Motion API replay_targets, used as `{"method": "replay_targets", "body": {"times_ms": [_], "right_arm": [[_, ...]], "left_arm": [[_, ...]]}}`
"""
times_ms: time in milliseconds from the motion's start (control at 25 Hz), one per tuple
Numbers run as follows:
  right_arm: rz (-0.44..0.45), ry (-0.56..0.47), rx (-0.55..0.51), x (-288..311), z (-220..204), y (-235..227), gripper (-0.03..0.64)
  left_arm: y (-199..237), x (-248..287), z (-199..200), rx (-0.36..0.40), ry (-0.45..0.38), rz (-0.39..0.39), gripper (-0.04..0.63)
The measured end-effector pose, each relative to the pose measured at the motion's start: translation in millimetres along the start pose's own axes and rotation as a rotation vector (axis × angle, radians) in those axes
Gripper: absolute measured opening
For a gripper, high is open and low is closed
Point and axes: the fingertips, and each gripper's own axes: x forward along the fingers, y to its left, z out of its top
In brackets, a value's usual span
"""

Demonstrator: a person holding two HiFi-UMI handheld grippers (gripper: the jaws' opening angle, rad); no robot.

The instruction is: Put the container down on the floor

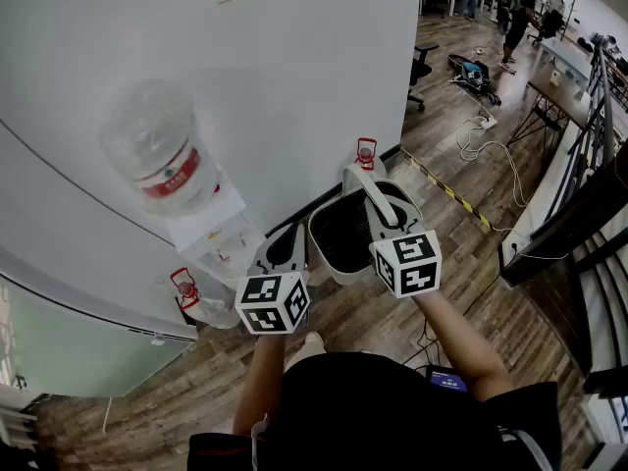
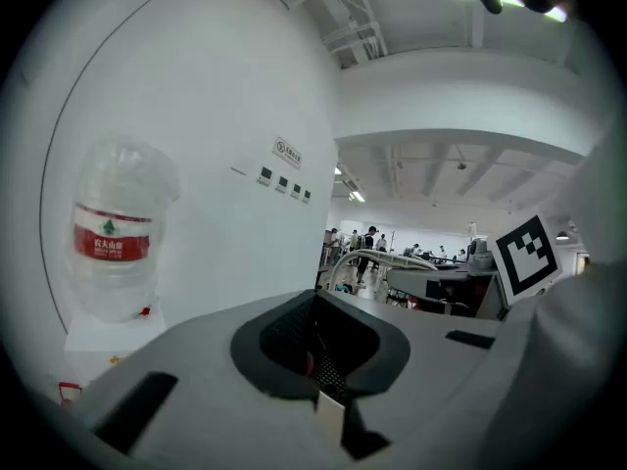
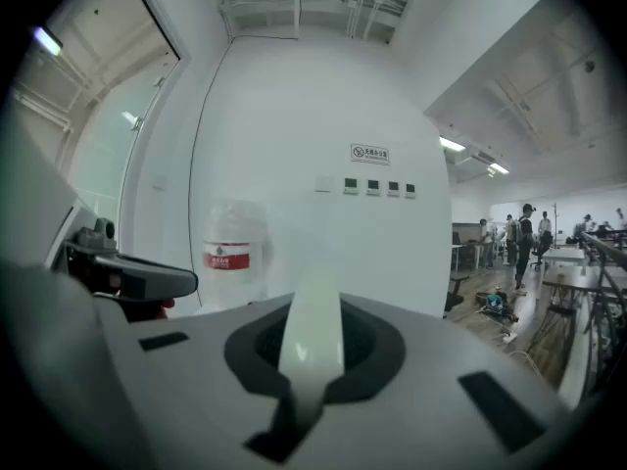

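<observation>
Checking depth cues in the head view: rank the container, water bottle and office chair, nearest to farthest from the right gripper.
1. container, hanging just below, its handle in the jaws.
2. water bottle, left, against the wall.
3. office chair, far off, past the wall's corner.

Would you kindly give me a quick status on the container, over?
Right gripper shut on handle; left gripper shut, alongside. Container hangs above floor. Water dispenser close on its left.

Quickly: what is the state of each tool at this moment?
Left tool: closed, apparently holding nothing.
Right tool: closed on the handle of the container.
</observation>
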Motion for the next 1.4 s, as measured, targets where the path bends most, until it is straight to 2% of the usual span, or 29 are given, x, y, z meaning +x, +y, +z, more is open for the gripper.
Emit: {"method": "replay_targets", "body": {"times_ms": [1040,1400], "right_arm": [[0.038,0.019,0.029,-16.1,-17.8,-13.8,0.029],[0.066,0.03,0.033,1.4,-20.9,-19.9,0.029]], "left_arm": [[-27.6,3.8,-8.9,0.002,0.011,0.007,0.014],[-18.7,18.8,-9.9,-0.014,0.021,0.031,0.014]]}}
